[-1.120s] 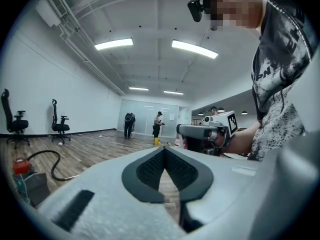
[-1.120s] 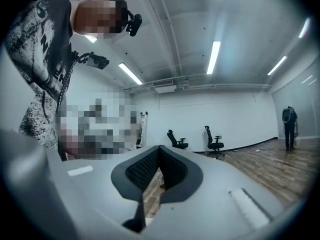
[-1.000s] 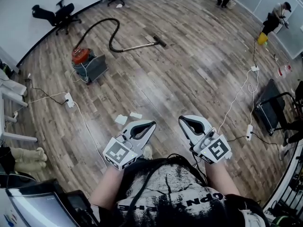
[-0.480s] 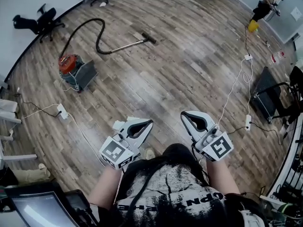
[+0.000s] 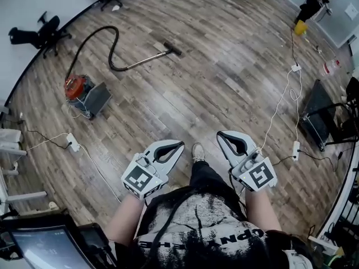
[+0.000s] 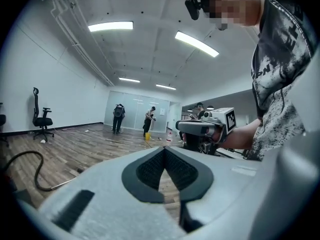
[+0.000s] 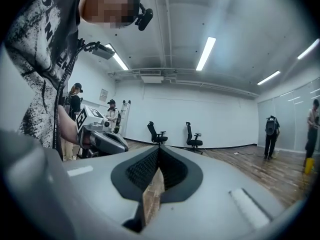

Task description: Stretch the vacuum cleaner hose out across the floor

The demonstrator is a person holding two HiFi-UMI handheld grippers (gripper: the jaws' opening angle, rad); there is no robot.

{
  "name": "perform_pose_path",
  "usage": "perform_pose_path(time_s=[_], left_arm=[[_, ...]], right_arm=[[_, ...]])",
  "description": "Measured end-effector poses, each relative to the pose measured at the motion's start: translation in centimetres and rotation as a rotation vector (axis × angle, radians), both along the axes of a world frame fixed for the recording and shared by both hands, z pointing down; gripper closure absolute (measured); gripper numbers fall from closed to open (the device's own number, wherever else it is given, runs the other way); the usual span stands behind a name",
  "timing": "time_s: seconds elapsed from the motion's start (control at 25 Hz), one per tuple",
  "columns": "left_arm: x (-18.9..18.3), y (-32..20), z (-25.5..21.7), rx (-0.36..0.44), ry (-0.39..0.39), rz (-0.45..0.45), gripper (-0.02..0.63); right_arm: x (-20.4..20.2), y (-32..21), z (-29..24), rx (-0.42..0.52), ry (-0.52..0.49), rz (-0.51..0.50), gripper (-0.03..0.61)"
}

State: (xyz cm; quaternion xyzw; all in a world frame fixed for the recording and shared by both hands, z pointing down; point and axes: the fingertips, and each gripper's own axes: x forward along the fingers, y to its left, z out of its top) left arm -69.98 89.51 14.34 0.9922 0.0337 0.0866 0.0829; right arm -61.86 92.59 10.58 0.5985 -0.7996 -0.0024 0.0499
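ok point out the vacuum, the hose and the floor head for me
vacuum [image 5: 74, 87]: head view, on its orange top
hose [image 5: 114, 29]: head view, on the top of its black loop
floor head [image 5: 172, 49]: head view, on the middle of the dark head

Your head view looked steeply down at the floor [image 5: 224, 94]; both gripper views faced level across it, the left catching your right tongs [image 6: 182, 127]

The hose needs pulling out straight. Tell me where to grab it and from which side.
Probably the metal tube where the hose joins it, from above, gripping across it: it lies flat and rigid on the floor, and the vacuum cleaner anchors the other end.
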Motion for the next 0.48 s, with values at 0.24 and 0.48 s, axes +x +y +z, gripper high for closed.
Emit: perform_pose_path(time_s=[0.24, 0.48], left_arm=[[6.3, -4.9, -1.4, -0.100, 0.035, -0.069, 0.612], [12.6, -9.7, -3.0, -0.095, 0.071, -0.121, 0.612]], right_arm=[[4.6, -6.2, -3.3, 0.110, 0.035, -0.128, 0.574], [10.1, -10.3, -3.4, 0.108, 0.033, -0.198, 0.574]])
